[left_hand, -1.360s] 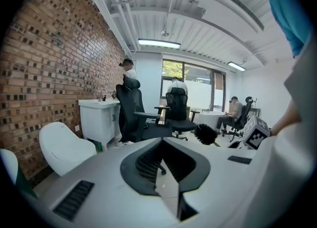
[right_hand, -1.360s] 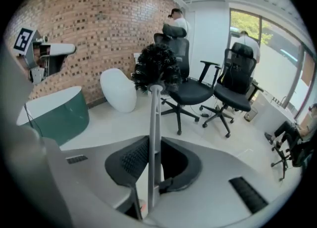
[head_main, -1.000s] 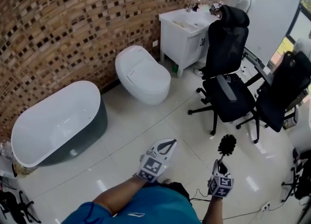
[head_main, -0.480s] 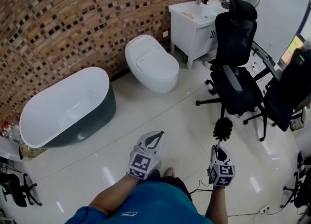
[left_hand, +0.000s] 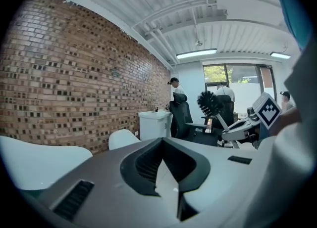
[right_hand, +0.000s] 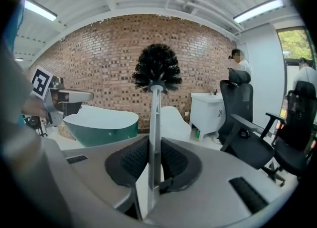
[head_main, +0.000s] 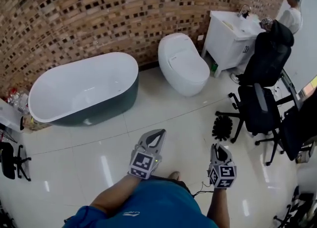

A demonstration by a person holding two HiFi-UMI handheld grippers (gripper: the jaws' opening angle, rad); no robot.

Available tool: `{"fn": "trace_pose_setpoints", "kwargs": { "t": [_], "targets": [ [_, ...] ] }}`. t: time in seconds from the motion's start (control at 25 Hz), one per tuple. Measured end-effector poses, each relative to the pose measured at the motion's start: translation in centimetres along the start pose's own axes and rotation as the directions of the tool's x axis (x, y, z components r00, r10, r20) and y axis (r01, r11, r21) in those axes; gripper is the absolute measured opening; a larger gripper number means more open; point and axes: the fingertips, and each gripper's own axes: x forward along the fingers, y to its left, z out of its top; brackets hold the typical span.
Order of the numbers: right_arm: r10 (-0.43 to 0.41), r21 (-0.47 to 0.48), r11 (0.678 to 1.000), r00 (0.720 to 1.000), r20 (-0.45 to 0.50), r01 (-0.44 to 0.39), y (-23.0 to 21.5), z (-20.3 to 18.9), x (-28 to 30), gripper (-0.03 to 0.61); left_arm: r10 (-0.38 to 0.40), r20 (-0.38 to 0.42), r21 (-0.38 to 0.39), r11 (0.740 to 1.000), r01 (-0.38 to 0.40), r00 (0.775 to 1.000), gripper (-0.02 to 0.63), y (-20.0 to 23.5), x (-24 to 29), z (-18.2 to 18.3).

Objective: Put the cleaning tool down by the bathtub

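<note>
The cleaning tool is a black-bristled toilet brush (head_main: 222,127) on a grey handle (right_hand: 154,123). My right gripper (head_main: 219,147) is shut on that handle and holds the brush upright, head up (right_hand: 157,68), over the tiled floor. The white bathtub (head_main: 84,88) with a dark green outer wall stands against the brick wall, far to the left of the brush; it also shows in the right gripper view (right_hand: 101,123). My left gripper (head_main: 159,132) is shut with nothing in it (left_hand: 162,140), and points at the floor between tub and toilet. The left gripper view shows the brush (left_hand: 210,103) at its right.
A white toilet (head_main: 183,64) stands right of the tub and a white sink cabinet (head_main: 230,34) beyond it, with a person (head_main: 292,9) beside it. Black office chairs (head_main: 260,98) crowd the right side. Clutter (head_main: 20,103) sits at the tub's left end.
The view has swung left: tub and toilet now sit further right and more central, the chairs at the right edge. Both grippers came along, the brush still held upright.
</note>
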Motion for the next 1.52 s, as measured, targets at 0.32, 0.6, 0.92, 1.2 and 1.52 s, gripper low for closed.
{"fn": "trace_pose_setpoints", "kwargs": {
  "t": [0.32, 0.6, 0.92, 1.2, 1.52],
  "targets": [
    [0.132, -0.094, 0.987, 0.991, 0.039, -0.127, 14.6, 5.6, 7.3, 0.067, 0.140, 0.037, -0.008, 0.990, -0.139, 0.990, 0.000, 15.1, -7.2, -0.3],
    [0.233, -0.168, 0.959, 0.972, 0.011, -0.228, 25.1, 8.0, 12.0, 0.067, 0.256, 0.056, -0.055, 0.966, -0.253, 0.965, 0.000, 25.0, -14.4, -1.5],
    [0.424, -0.274, 0.869, 0.905, -0.020, -0.413, 35.3, 10.5, 17.6, 0.067, 0.451, 0.023, -0.111, 0.888, -0.446, 0.892, 0.000, 33.0, -21.6, -4.8],
    [0.574, -0.320, 0.769, 0.818, -0.039, -0.554, 40.8, 11.4, 22.1, 0.067, 0.556, -0.020, -0.055, 0.829, -0.556, 0.831, 0.000, 35.6, -24.7, -4.1],
    [0.672, -0.372, 0.656, 0.733, -0.109, -0.657, 44.8, 10.5, 26.6, 0.067, 0.637, -0.081, -0.024, 0.768, -0.640, 0.767, 0.000, 38.3, -25.7, -4.4]
  ]
}}
